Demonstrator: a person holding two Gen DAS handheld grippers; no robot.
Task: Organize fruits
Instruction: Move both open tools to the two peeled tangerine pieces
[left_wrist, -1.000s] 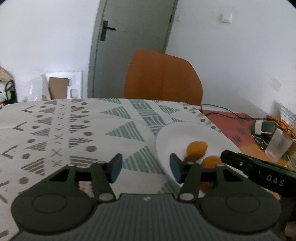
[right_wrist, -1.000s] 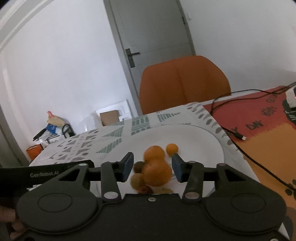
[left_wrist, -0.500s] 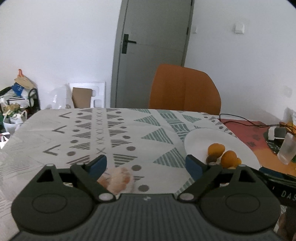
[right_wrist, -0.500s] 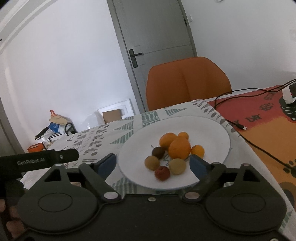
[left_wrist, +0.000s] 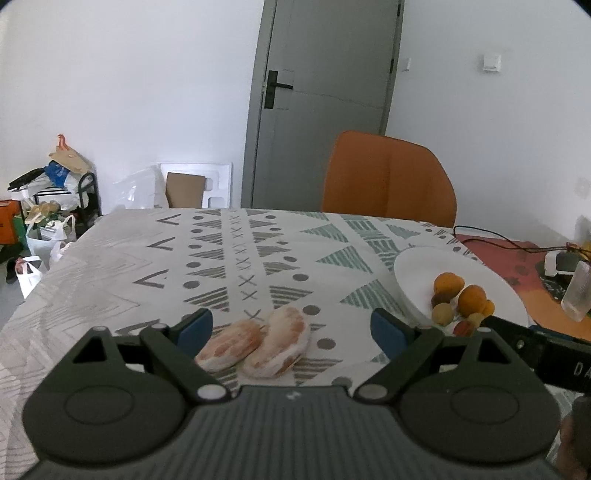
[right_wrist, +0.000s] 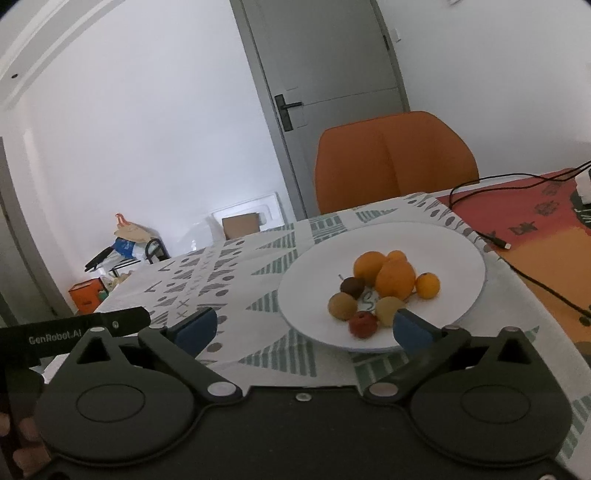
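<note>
White plate sits on the patterned tablecloth covering the tabletop, carrying a small pile of fruit: 2 larger oranges touching each other at the centre, a small orange just beside them on the right, a dark brown fruit with a stem, 2 tan fruits and a red fruit nearest the camera. The right gripper hangs in front of the plate with its blue-padded jaws spread wide and nothing between them; its right pad overlaps the plate's near rim in the right wrist view.

Off the plate, 2 peeled pinkish citrus segments lie side by side and touching on the cloth, well to the left of the plate. The left gripper is spread wide around them, neither pad touching the segments. An orange chair stands behind the tabletop before a grey door.
</note>
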